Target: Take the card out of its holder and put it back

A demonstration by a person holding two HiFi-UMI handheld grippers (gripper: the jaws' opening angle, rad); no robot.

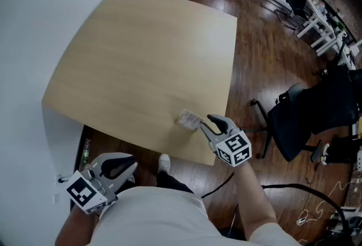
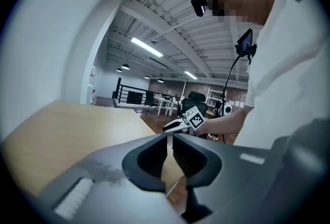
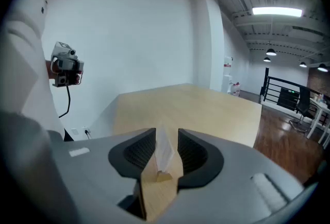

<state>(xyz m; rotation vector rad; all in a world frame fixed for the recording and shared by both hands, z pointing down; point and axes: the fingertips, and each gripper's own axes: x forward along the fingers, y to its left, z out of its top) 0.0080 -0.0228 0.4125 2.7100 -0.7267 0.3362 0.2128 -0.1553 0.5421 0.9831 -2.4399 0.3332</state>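
Near the front edge of the pale wooden worktop (image 1: 141,58), the white card (image 3: 164,152) stands in its small tan holder (image 3: 164,176) between the spread jaws of the right gripper (image 1: 205,122), lined up for pinching; the left gripper (image 1: 127,167) idles nearly closed, empty.

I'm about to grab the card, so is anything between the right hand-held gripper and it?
Nothing visible does. The card stands in its holder, right between the open jaws of the right hand-held gripper.

The person wears a white short-sleeved shirt (image 1: 158,216), and the grey-and-black left tool (image 1: 131,165) and right tool (image 1: 205,122) each bear a black-and-white marker cube (image 1: 233,150).
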